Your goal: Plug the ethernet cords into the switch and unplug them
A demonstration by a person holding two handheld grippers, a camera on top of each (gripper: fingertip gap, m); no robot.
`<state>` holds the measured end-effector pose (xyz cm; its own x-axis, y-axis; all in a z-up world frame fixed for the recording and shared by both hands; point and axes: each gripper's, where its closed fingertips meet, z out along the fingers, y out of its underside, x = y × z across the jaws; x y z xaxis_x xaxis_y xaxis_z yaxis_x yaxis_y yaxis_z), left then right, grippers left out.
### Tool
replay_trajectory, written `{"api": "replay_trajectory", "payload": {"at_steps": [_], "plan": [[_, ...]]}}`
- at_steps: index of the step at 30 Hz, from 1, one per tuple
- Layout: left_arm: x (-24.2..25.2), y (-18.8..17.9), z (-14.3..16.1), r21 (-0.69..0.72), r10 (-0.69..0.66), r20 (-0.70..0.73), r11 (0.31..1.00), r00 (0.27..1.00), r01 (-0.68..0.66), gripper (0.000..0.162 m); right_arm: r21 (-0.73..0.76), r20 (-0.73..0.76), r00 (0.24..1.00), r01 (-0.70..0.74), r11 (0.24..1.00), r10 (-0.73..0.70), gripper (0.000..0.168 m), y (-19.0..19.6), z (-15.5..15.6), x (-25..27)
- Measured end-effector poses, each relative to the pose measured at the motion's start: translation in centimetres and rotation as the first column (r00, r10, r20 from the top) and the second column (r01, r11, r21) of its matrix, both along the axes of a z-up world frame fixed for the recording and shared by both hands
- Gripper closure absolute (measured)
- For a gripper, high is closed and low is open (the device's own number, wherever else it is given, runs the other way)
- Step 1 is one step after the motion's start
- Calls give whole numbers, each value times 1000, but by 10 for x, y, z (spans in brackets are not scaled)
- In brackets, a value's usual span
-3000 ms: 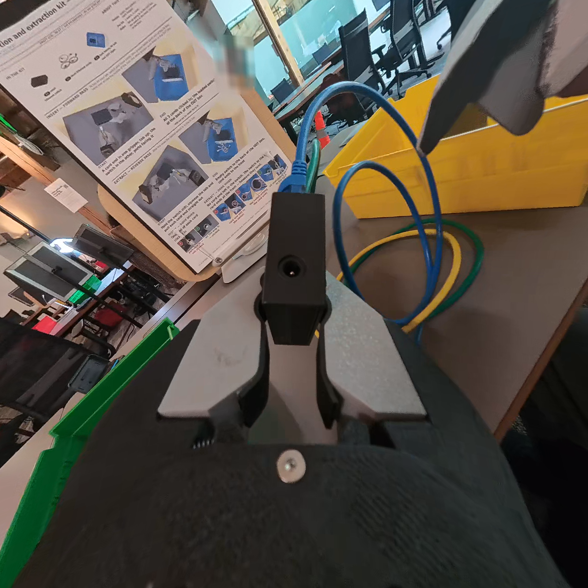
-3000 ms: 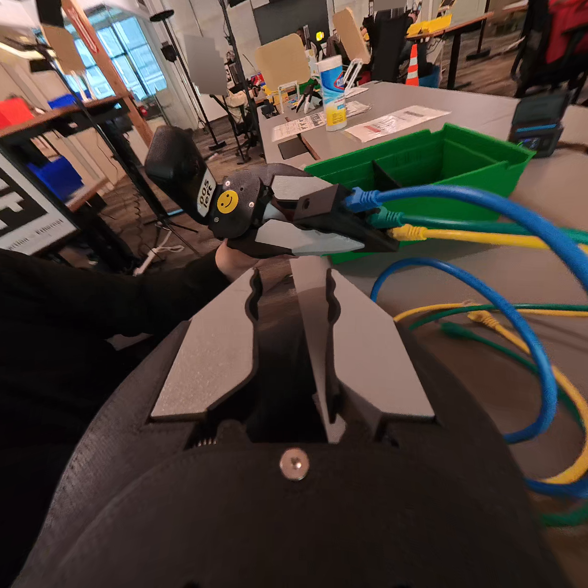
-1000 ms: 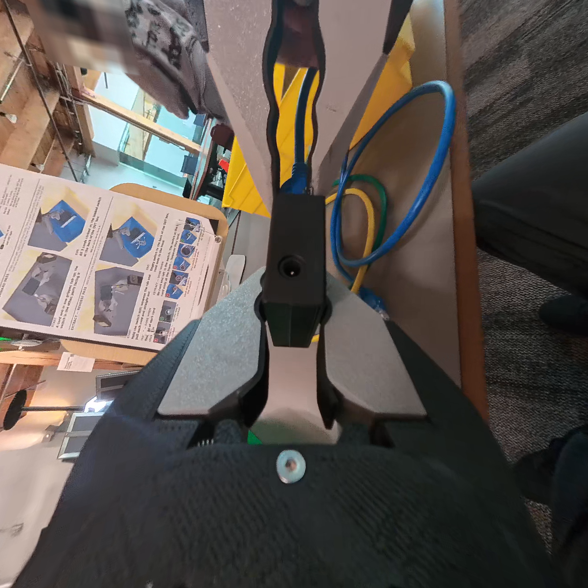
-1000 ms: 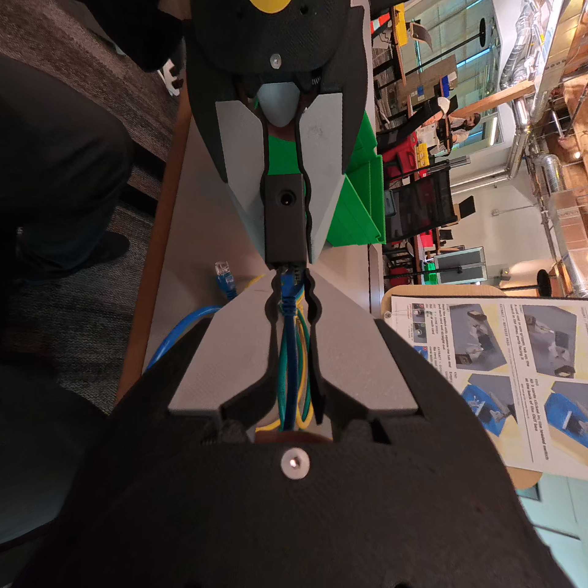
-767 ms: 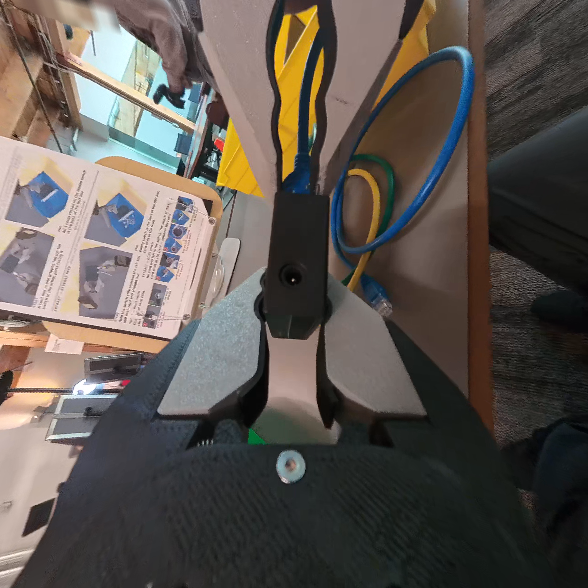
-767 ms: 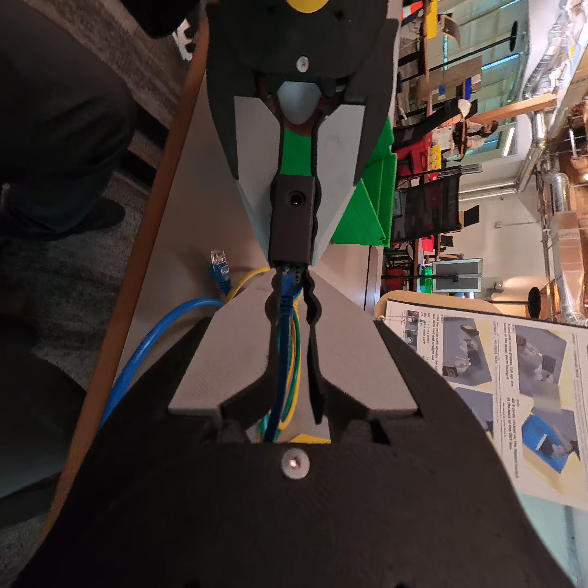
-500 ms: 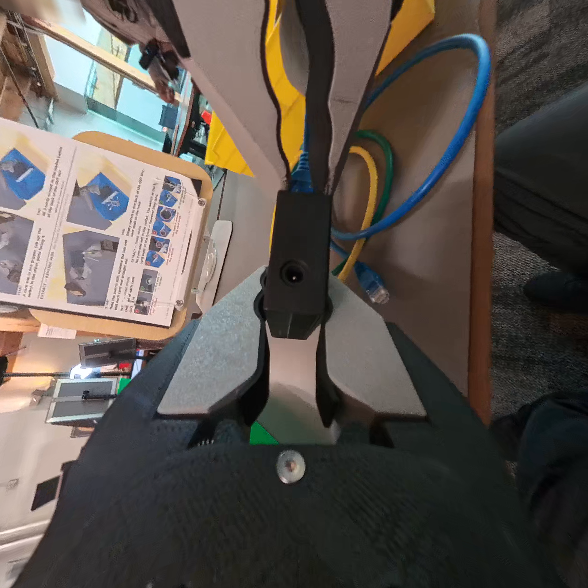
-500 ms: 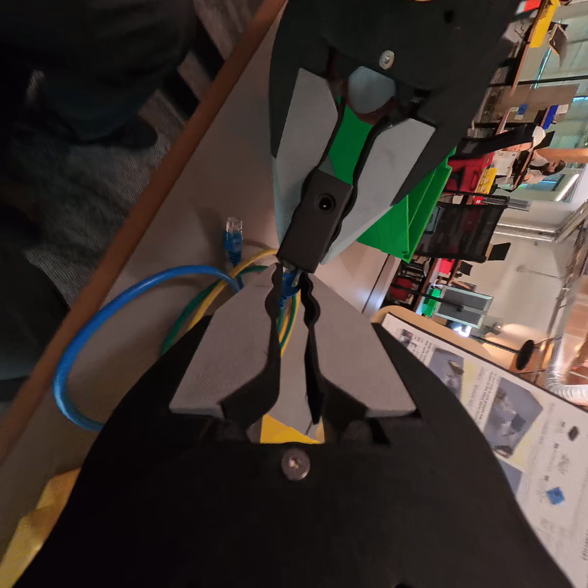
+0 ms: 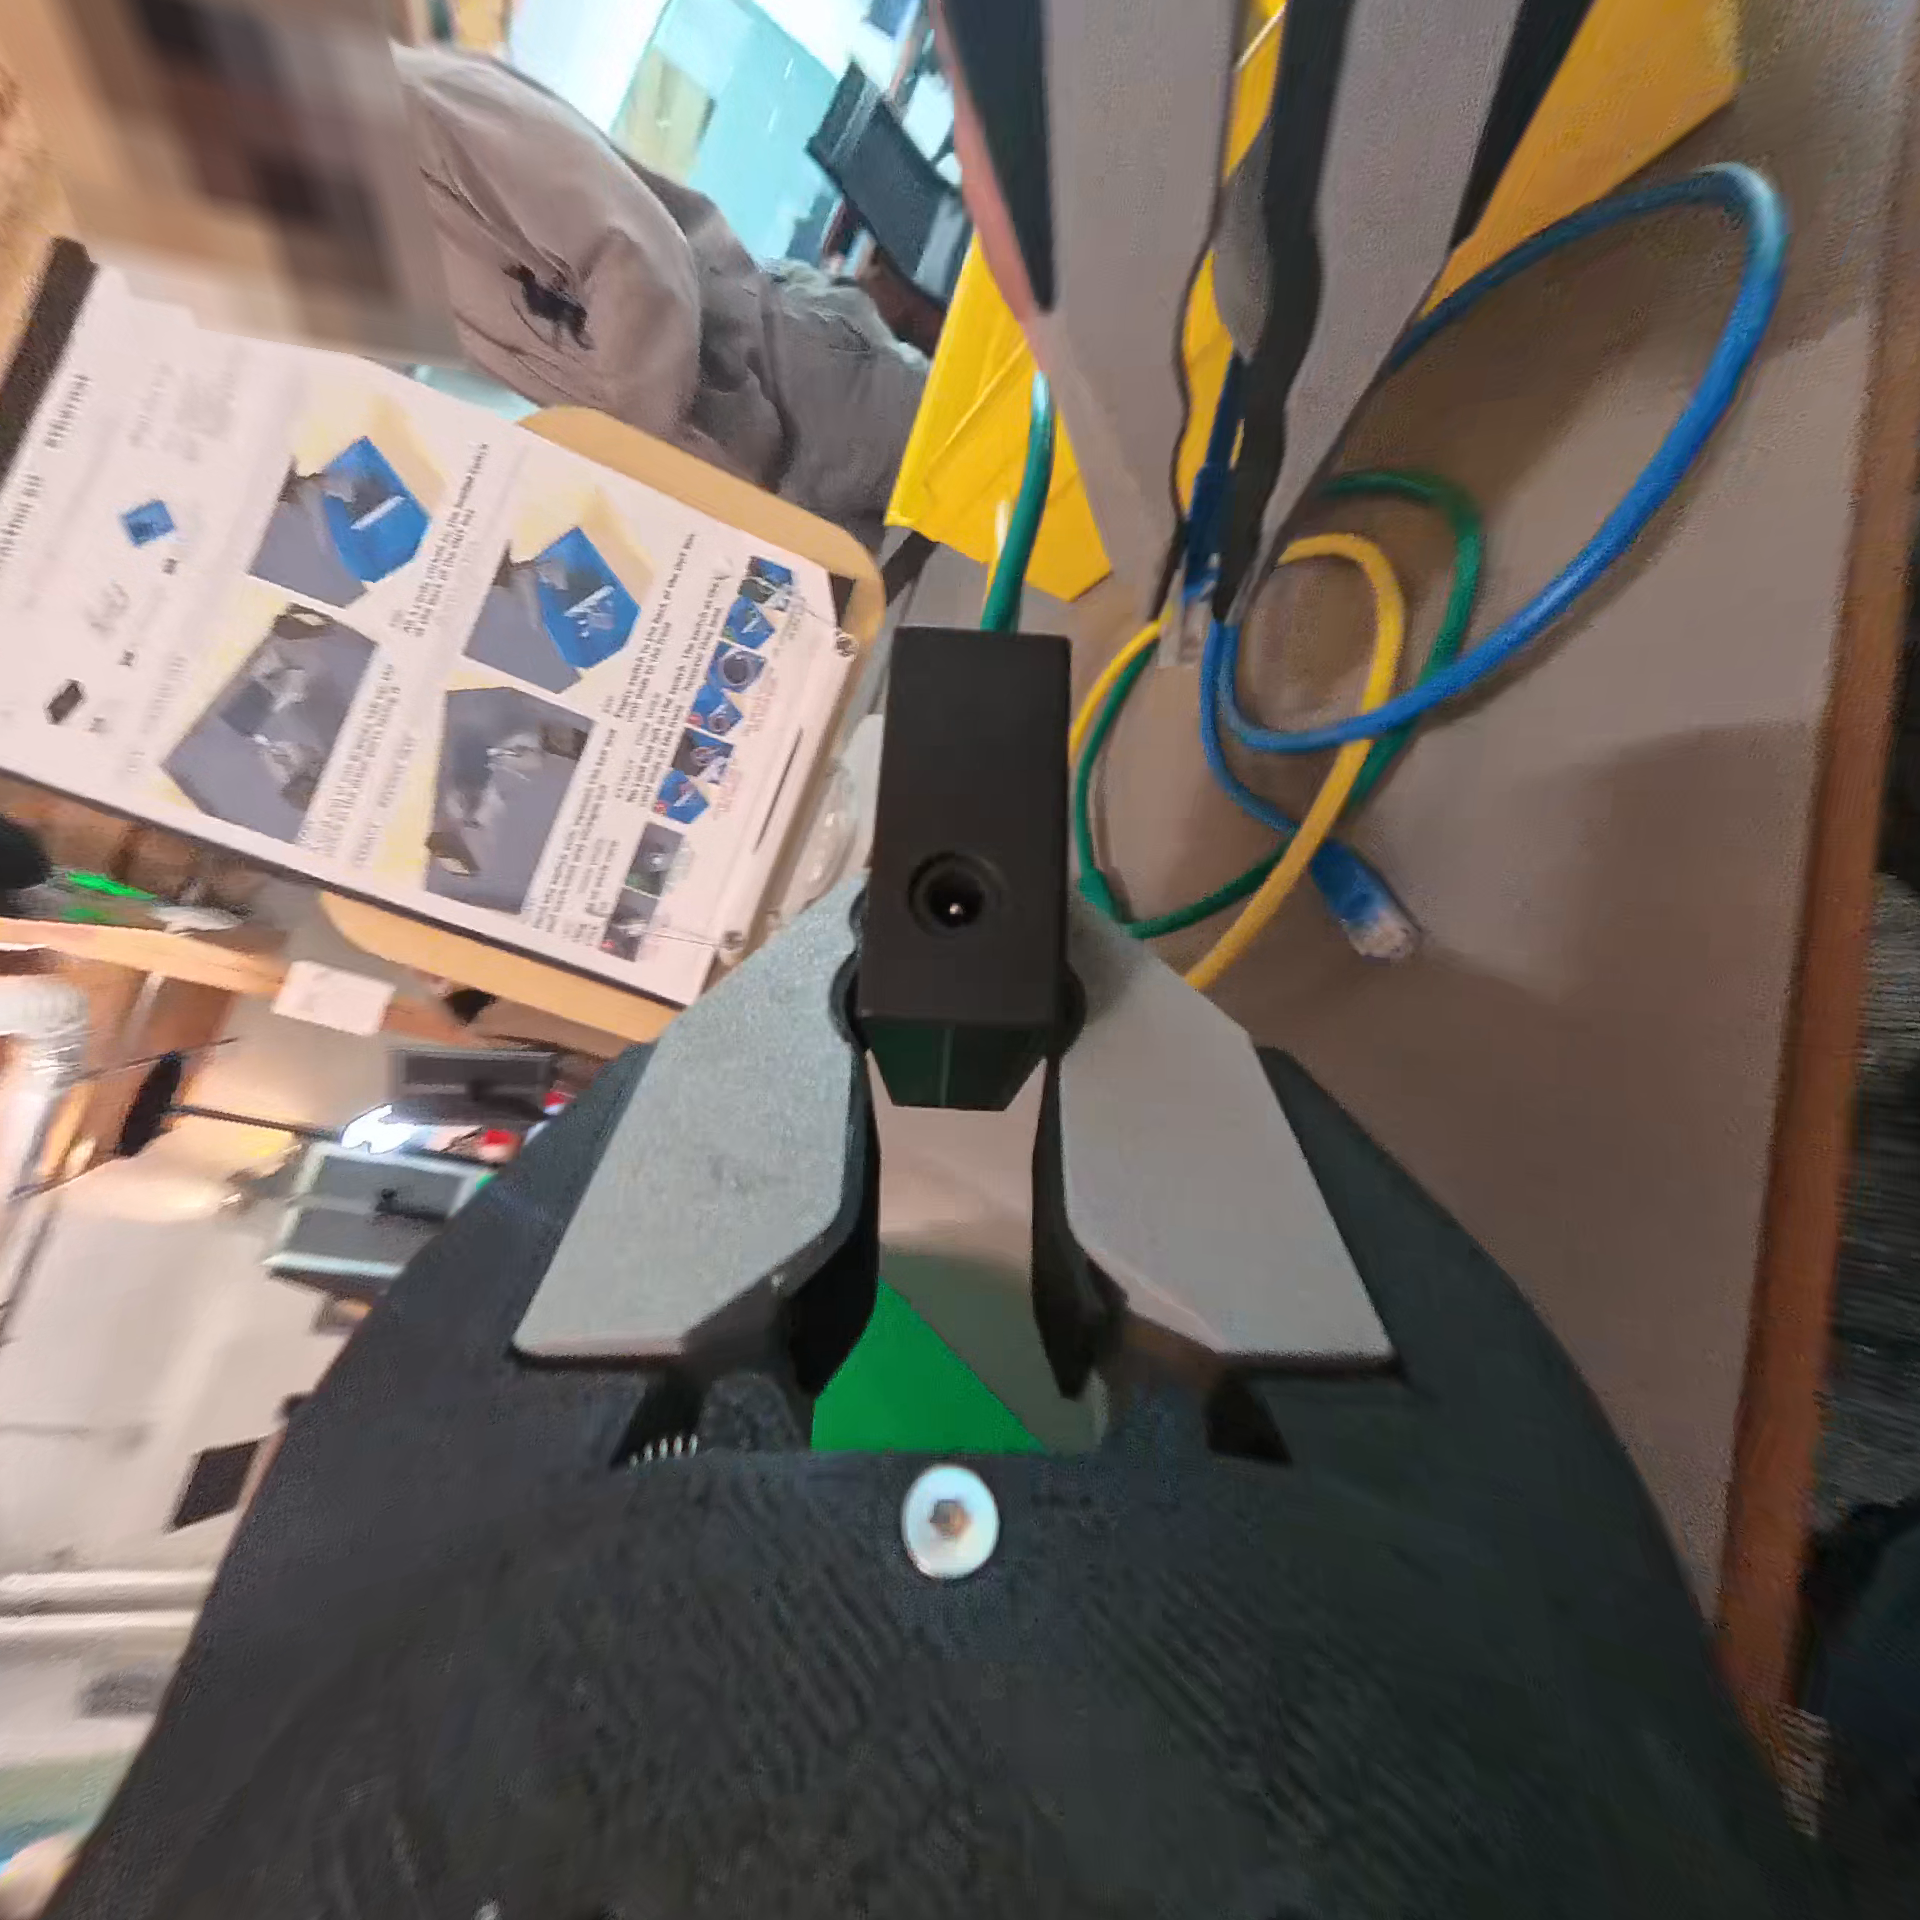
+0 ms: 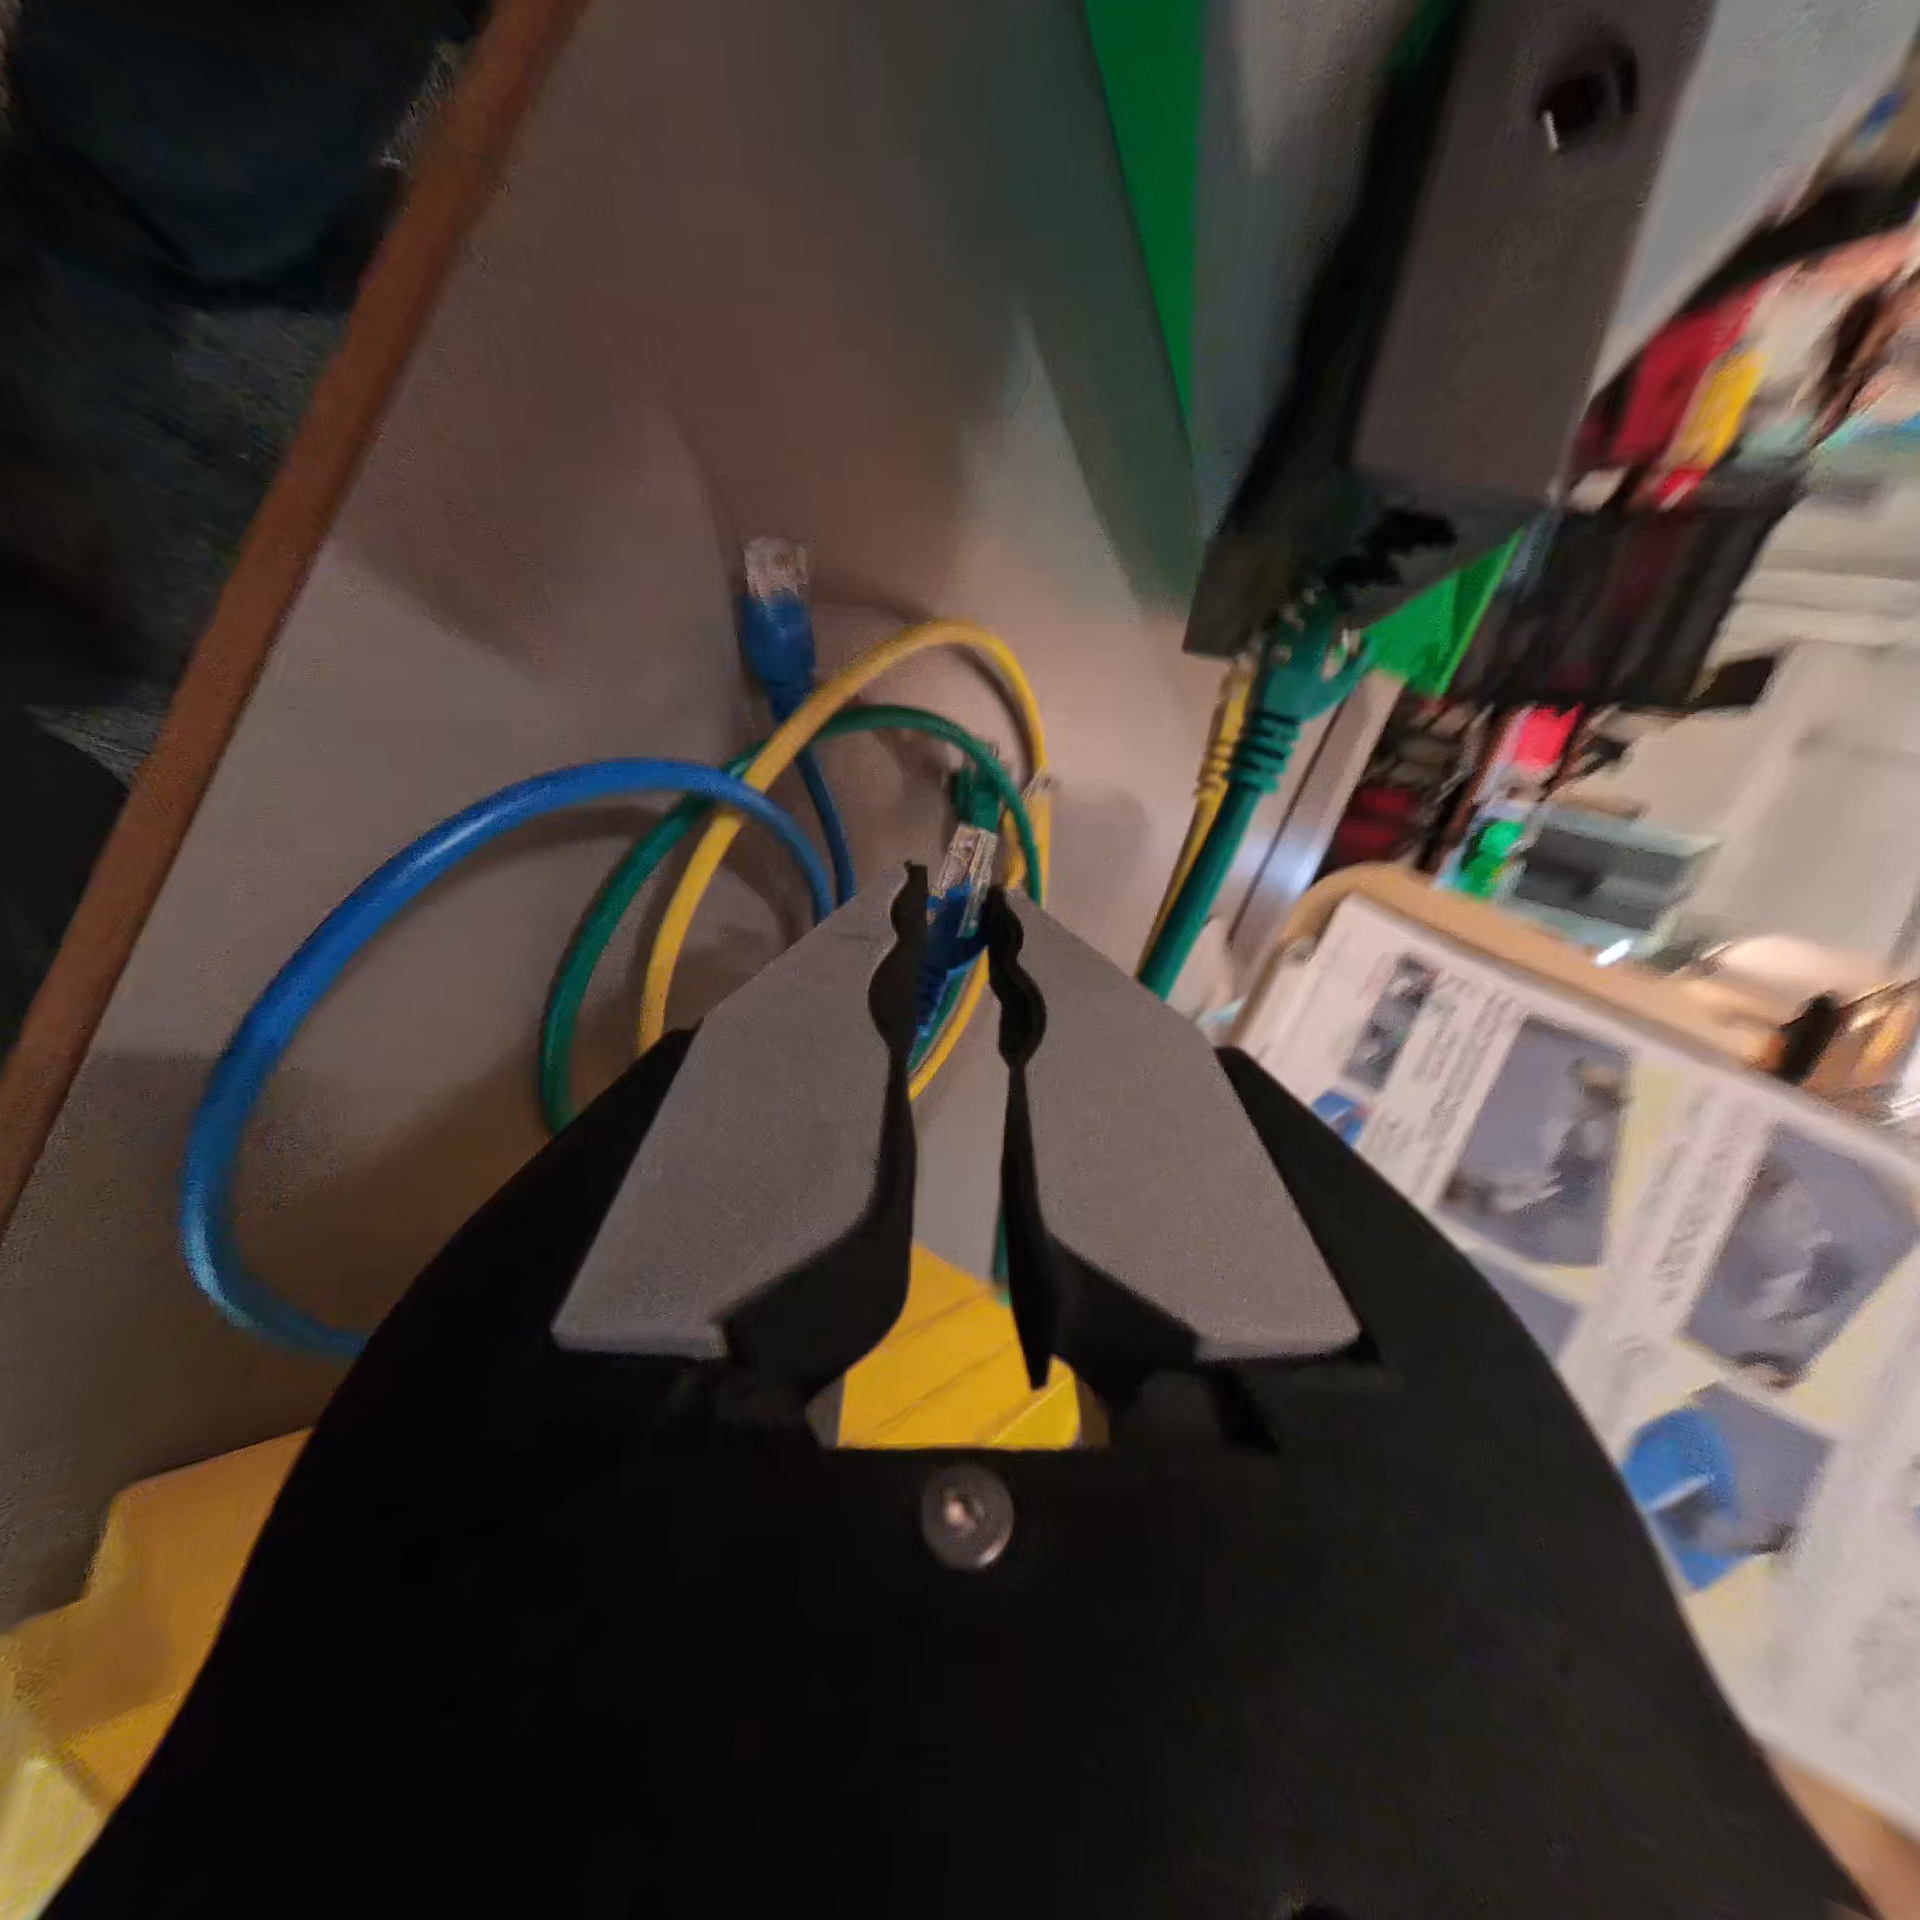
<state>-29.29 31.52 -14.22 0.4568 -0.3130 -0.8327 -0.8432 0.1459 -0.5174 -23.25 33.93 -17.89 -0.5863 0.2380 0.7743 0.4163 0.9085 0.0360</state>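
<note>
My left gripper [image 9: 961, 935] is shut on the black switch [image 9: 971, 790] and holds it above the table. A green cord [image 9: 1013, 540] is plugged into the switch's far end. My right gripper [image 10: 951, 883] is shut on the plug of the blue cord [image 10: 966, 862], which is out of the switch and a short way from it. The rest of the blue cord [image 10: 416, 873] loops on the table. In the right wrist view the switch [image 10: 1455, 343] is blurred at the upper right, with the green cord [image 10: 1262, 727] and a yellow cord [image 10: 1226, 727] in its ports.
The blue cord's other plug [image 9: 1361, 914] lies loose on the grey table [image 9: 1558, 1039], near its wooden edge [image 9: 1829, 831]. A yellow bin [image 9: 977, 416] and a green bin [image 10: 1143, 208] stand on the table. An instruction sheet on a board [image 9: 416, 644] stands behind. My right fingertips sit around 8 cm from my left ones.
The blue plug has come out of the switch. My right gripper has drawn back with it, and the switch in my left gripper has moved away from it.
</note>
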Motion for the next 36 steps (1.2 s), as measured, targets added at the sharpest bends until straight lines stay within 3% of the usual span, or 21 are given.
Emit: {"api": "replay_trajectory", "payload": {"at_steps": [3, 7, 8, 12, 15, 19, 22, 25, 27, 28, 34, 36], "plan": [[-3, 10, 1, 87, 63, -48, 994, 997, -59, 136, -153, 28, 994, 112, 982, -109, 151, 14, -11, 0], [-3, 12, -9, 53, 49, -23, 997, 999, -48, 135, -374, -39, 989, 121, 920, -146, 139, 1, -13, 5], [-4, 12, -9, 49, 48, -13, 998, 999, -47, 135, -386, -65, 987, 111, 916, -147, 147, 1, -10, 6], [-6, 13, -7, 48, 43, 31, 998, 999, -45, 136, -403, -140, 970, 129, 906, -200, 146, 6, 3, 10], [-8, 16, -9, 39, 73, 24, 997, 997, -74, 135, -387, -155, 965, 138, 912, -211, 138, 4, 7, 14], [-14, 23, -9, 28, 148, 43, 988, 988, -149, 135, -438, -65, 964, 204, 876, -257, 123, -9, 13, 28], [-19, 25, -4, 9, 178, 118, 984, 977, -181, 136, -553, 57, 947, 293, 780, -315, 109, -21, 11, 42], [-22, 27, -4, -22, 197, 171, 980, 965, -196, 135, -570, 96, 868, 449, 688, -487, 112, -1, 0, 41], [-23, 28, -4, -30, 212, 180, 977, 961, -210, 135, -617, 175, 827, 515, 595, -534, 126, -7, -19, 37], [-24, 28, -5, -37, 221, 180, 975, 959, -218, 135, -621, 218, 808, 547, 561, -547, 122, -11, -29, 35], [-27, 24, -1, -46, 230, 178, 973, 957, -225, 135, -602, 356, 745, 645, 471, -564, 125, -27, -64, 30], [-29, 23, 0, -54, 230, 189, 973, 955, -224, 136, -607, 379, 723, 665, 435, -578, 134, -25, -69, 31]]}}
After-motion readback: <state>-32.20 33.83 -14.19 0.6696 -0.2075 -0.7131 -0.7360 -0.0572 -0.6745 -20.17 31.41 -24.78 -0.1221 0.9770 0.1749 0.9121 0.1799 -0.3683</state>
